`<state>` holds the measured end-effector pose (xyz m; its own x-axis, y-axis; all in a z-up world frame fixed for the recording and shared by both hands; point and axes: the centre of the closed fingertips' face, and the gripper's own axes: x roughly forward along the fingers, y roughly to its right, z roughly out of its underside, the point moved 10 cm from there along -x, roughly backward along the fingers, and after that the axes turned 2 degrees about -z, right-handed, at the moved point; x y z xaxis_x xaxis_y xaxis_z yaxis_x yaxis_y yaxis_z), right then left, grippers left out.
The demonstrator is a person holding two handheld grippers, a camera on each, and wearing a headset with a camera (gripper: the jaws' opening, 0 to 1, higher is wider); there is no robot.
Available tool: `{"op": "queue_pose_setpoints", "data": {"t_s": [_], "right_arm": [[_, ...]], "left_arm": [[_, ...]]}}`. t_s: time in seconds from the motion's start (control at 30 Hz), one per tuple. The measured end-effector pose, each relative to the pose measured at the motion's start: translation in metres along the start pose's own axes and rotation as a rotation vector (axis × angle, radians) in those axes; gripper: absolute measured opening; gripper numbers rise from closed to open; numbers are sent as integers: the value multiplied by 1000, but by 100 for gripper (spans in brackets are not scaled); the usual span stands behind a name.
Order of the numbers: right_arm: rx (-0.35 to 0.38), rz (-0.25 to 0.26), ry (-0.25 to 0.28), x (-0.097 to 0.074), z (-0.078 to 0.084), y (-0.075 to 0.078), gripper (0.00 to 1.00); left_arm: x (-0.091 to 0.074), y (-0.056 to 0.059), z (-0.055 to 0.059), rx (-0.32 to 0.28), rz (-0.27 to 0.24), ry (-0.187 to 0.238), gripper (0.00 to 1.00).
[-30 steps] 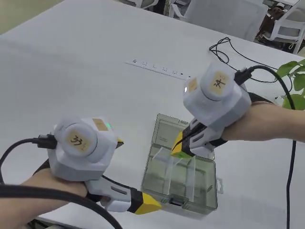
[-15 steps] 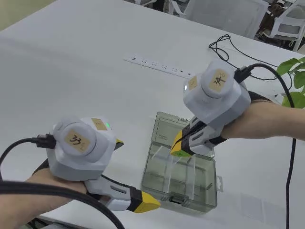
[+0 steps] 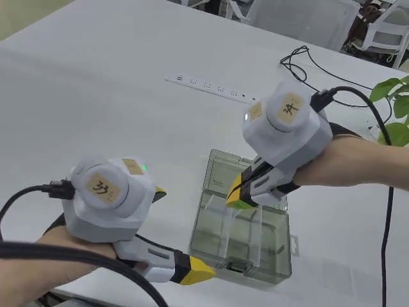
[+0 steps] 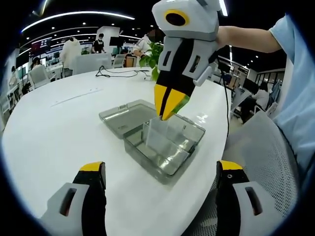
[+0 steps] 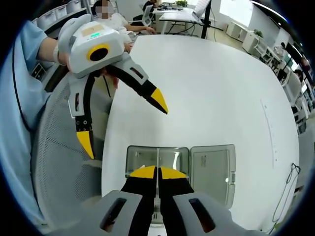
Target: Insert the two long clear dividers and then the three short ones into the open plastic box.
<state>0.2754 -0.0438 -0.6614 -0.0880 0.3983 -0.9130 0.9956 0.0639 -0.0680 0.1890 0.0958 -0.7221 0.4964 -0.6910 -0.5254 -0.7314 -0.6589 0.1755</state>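
Gripping divider (image 4: 157,135) over box (image 4: 162,174), right tongs (image 4: 166,115)

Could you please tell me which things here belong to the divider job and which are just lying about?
Job in hand:
plastic box
clear divider, held by the right gripper

Lying about:
power strip
black cable
plant

Head view: above, facing down, close over worktop (image 3: 96,77). Left gripper view: low, near, facing across it. Right gripper view: higher, facing steeply down. All share open plastic box (image 3: 223,171).
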Motion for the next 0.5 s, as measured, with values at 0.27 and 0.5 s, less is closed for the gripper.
{"op": "queue_pose_setpoints", "data": {"t_s": [0.27,0.5], "right_arm": [[-2,2,-6,4,2,1,2],[-2,2,-15,11,1,-2,2]], "left_arm": [[1,0,1,-4,1,-1,94],[1,-1,2,-12,0,3,94]]}}
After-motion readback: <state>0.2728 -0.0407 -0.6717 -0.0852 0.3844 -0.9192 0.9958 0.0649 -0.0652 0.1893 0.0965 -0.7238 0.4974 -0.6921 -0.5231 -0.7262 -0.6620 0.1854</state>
